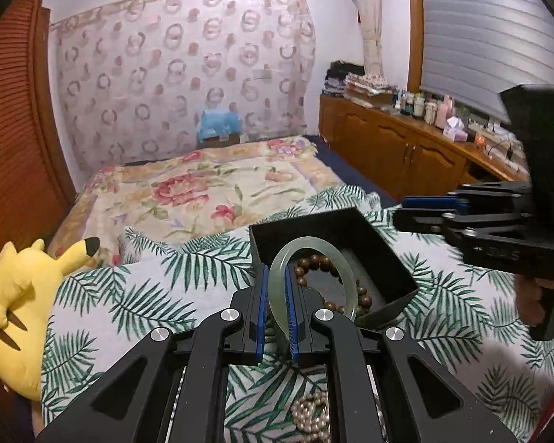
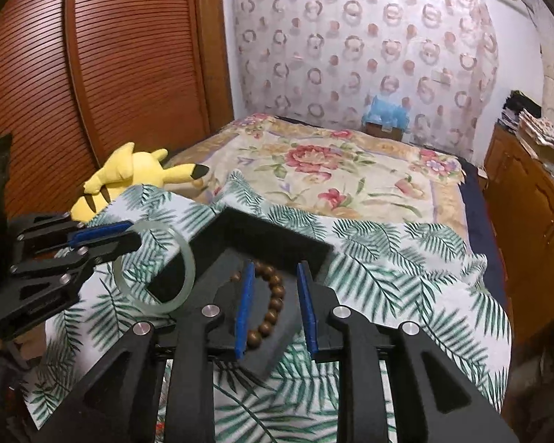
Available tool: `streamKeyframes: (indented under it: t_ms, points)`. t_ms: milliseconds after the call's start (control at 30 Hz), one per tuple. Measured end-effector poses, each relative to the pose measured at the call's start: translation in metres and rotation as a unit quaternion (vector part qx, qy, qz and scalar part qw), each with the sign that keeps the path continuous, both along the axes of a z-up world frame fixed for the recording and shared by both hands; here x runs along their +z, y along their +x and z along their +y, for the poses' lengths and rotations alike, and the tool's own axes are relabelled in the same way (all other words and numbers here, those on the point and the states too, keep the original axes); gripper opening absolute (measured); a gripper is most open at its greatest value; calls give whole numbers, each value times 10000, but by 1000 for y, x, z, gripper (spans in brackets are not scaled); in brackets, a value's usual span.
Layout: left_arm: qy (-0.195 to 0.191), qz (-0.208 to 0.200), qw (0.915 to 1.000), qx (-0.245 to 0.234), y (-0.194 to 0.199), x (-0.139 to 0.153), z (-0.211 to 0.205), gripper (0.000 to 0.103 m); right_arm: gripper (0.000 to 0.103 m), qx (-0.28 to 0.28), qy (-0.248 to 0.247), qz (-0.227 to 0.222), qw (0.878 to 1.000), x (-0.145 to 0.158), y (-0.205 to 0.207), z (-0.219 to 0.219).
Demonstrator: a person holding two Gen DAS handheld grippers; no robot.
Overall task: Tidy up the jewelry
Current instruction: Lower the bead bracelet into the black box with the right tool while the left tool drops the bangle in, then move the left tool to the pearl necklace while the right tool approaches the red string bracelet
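My left gripper (image 1: 277, 310) is shut on a pale green jade bangle (image 1: 306, 254), which stands upright over the near corner of a black open box (image 1: 387, 243) on a leaf-print cloth. A brown wooden bead bracelet (image 1: 314, 260) lies inside the box. In the right wrist view my right gripper (image 2: 275, 308) hovers over the box (image 2: 277, 236) with its jaws apart; the bead bracelet (image 2: 277, 288) lies below them, and the pads do not press on it. The left gripper (image 2: 103, 241) with the bangle (image 2: 188, 258) comes in from the left. The right gripper (image 1: 406, 214) shows at the right.
A pearl string (image 1: 310, 417) lies on the leaf-print cloth (image 1: 129, 295) under my left gripper. A yellow plush toy (image 1: 22, 302) sits at the bed's left edge by the wooden wardrobe (image 2: 129, 55). A floral bedspread (image 2: 332, 173) stretches beyond; a wooden cabinet (image 1: 406, 147) lines the right.
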State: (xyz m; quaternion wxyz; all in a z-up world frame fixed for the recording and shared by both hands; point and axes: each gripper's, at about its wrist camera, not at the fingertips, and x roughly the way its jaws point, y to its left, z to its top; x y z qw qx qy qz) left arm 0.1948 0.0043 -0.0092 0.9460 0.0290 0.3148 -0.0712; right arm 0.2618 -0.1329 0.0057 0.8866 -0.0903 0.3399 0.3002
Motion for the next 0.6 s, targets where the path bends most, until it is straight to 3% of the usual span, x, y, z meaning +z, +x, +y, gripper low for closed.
streamKeyframes:
  t_ms: [233, 367, 600]
  points:
    - [-23, 240, 9997, -8, 25, -12, -10, 8, 27, -136, 52, 104, 9998, -17, -12, -27]
    - [6, 373, 9993, -66, 30, -17, -18, 9, 33, -146, 105, 174, 9997, -28, -22, -37]
    - [-55, 314, 9994, -152, 10, -12, -19, 10, 33, -58, 68, 130, 9999, -40, -49, -37]
